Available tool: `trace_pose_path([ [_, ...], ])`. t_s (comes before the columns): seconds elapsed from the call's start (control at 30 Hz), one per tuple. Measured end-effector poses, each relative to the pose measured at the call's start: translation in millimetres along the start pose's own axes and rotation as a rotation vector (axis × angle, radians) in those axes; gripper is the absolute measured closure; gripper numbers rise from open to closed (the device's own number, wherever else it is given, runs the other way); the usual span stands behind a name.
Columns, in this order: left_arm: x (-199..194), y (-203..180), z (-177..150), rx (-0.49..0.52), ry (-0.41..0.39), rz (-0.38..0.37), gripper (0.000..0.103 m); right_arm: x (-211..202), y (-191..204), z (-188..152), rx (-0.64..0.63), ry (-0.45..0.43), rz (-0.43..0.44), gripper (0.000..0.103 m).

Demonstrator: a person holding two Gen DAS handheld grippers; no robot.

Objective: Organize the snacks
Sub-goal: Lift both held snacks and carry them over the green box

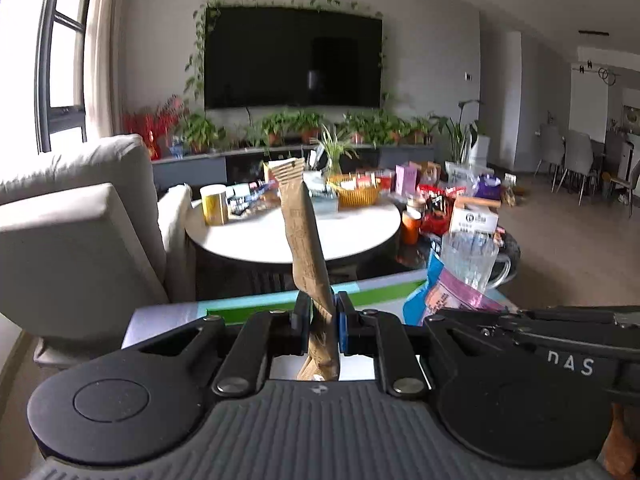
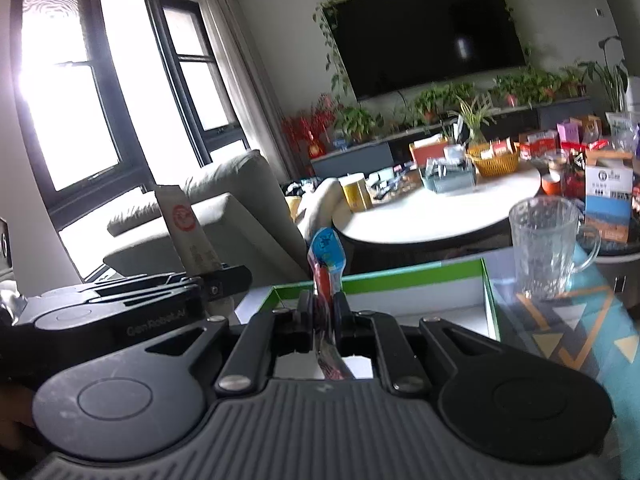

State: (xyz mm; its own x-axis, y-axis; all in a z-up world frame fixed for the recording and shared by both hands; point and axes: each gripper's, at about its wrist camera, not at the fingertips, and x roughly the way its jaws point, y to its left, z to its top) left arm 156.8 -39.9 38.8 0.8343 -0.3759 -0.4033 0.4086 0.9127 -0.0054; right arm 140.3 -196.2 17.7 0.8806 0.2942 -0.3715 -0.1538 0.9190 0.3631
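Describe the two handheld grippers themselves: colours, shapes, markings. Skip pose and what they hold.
Both are matte black, with a grey ribbed body, two round discs and silver-riveted linkage bars. The left gripper has one blue finger pad and one black. The right gripper has black pads; white "DAS" lettering marks its side. No cables show.

Left gripper [image 1: 323, 312]: matte black linkage arms, silver screws at the pivots, round black discs either side, a grey ribbed body nearest the lens. One finger pad is blue, the other black. Right gripper [image 2: 323, 312]: same black arms, silver screws and ribbed grey body, both pads black. White lettering runs along each gripper's side.
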Motion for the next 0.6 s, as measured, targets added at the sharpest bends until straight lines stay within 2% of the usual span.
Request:
trace_pose_path([
  [0.47, 23.9, 0.5, -2.8, 0.013, 0.078, -0.011, 0.091, 20.2, -3.4, -7.8, 0.037, 0.075, 0.007, 0.090],
  [0.6, 28.8, -1.2, -2.9, 0.019, 0.089, -0.014, 0.088, 21.6, -5.5, -8.8, 0.054, 0.086, -0.010, 0.086],
])
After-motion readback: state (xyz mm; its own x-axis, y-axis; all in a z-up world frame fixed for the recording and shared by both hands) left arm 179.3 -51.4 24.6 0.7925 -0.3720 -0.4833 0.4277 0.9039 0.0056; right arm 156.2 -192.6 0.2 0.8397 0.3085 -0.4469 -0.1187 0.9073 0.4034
